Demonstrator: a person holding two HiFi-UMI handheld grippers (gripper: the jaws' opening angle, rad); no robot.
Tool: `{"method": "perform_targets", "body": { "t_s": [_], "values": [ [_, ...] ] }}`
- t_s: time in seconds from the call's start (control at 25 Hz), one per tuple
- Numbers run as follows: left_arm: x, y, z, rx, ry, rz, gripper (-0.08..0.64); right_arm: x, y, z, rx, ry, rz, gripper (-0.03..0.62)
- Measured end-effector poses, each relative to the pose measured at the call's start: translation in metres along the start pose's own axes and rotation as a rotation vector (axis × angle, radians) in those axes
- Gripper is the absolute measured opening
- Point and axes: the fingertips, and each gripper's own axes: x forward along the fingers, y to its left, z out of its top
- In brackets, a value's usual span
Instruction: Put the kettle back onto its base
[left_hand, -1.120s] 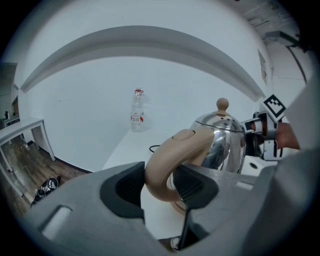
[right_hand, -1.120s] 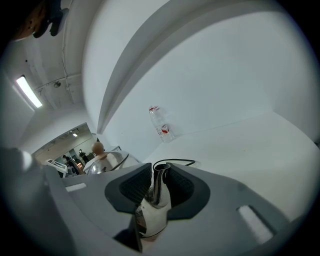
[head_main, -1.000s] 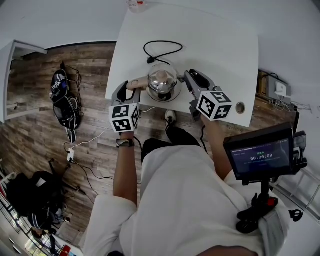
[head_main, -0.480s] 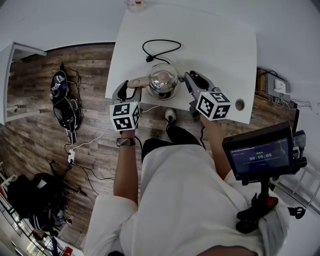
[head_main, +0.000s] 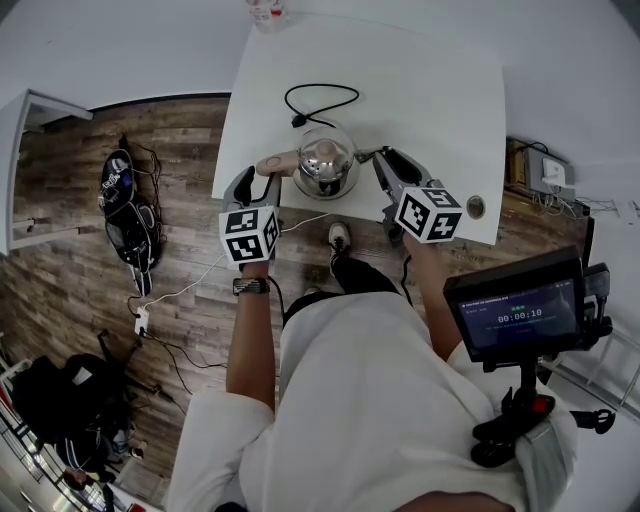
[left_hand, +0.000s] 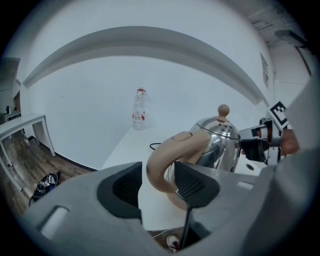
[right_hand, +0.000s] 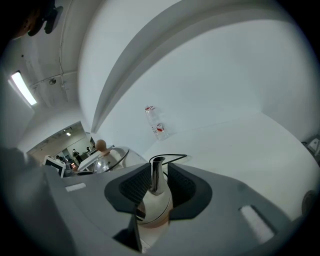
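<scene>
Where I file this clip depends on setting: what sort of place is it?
Probably a recording room or lab, not a kitchen: white table, timer screen on a stand, loose cables across a wood-look floor.

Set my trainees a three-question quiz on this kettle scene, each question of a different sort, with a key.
1. Multiple choice: what stands between the right gripper's jaws? A) a mug B) the spout C) a spoon
2. True or false: the bottle lies on its side beside the kettle.
3. Which kettle part is between the left gripper's jaws?
Key: 1 B. 2 False: it stands upright at the table's far edge. 3 The beige handle; the jaws are opening around it.
</scene>
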Motion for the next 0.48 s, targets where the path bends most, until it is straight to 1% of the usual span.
{"method": "perform_targets", "body": {
  "t_s": [0.2,0.48],
  "values": [
    [0.007,-0.001,0.006,0.009,-0.004,-0.009,0.198,-0.003,-0.010,0.010,0.004,-0.023,-0.032,0.092],
    [0.019,-0.004,0.016,0.019,-0.016,-0.031,0.195,0.000,-0.012,0.025,-0.027,-0.053,-0.052,0.092]
  ]
}}
